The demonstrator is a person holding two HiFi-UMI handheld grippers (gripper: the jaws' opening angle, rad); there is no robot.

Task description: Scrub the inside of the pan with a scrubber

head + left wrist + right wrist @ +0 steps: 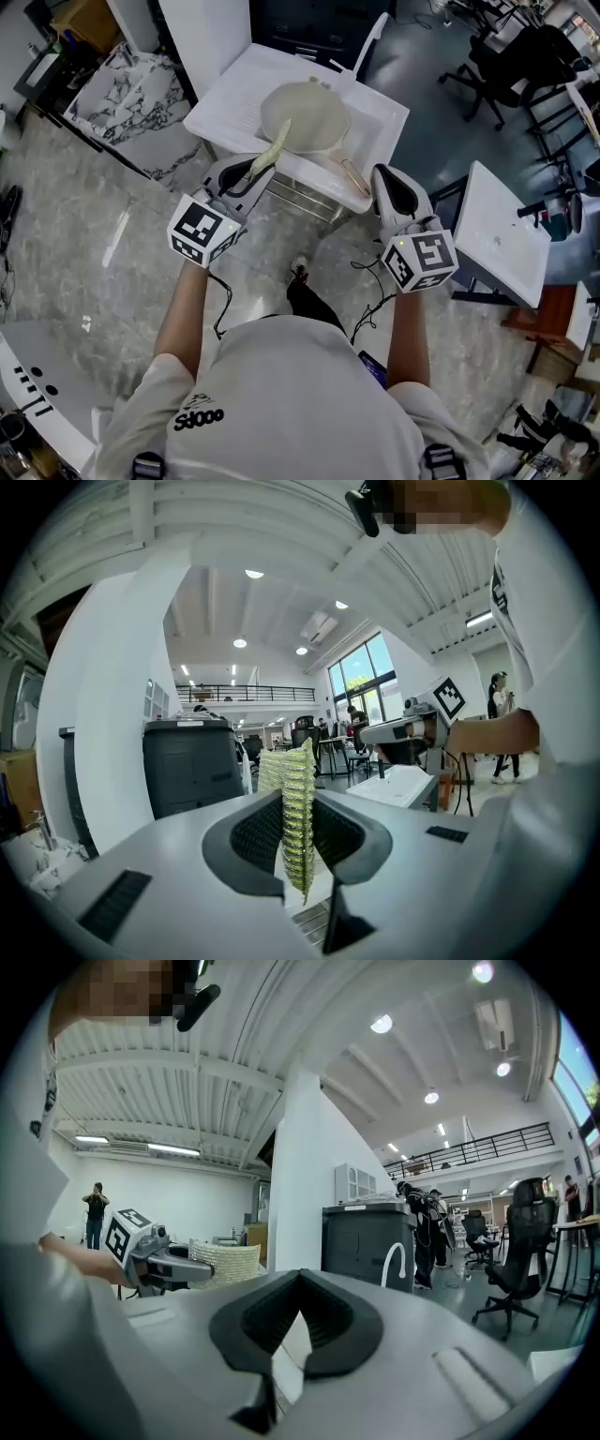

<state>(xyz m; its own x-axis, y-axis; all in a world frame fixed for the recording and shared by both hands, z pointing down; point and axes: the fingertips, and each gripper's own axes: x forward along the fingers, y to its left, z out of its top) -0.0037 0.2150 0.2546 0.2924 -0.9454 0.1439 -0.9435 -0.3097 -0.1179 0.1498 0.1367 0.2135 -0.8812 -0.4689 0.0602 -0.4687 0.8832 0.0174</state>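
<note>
At the far middle of the head view, a white sink unit [225, 105] carries a shallow basin, and in that basin lies the pan [305, 117] – round, pale cream, its inside turned up. The left gripper [255, 169] is held at the basin's near left edge, its jaws clamped on a pale yellow-green scrubber [274, 148]. The scrubber's far end overlaps the pan's near left rim, though this view cannot tell whether it touches. The right gripper [382, 174] hangs just off the basin's near right corner, apart from the pan. Each gripper bears a cube with black-and-white square markers, the left cube [204, 232] and the right cube [422, 260]. Black lettering on the person's pale shirt [199, 418] is too skewed to read surely. In the left gripper view the dark ribbed pads [251, 834] press on both sides of the knitted scrubber, which stands upright between them and rises past their tips; beyond it, far left, stands a dark grey cabinet [192, 771]. In the right gripper view the jaws meet at their tips with nothing between them – only a narrow wedge of gap lower down. To the left the other gripper shows with the scrubber in its grip, and an office chair [525, 1241] stands far right.
</note>
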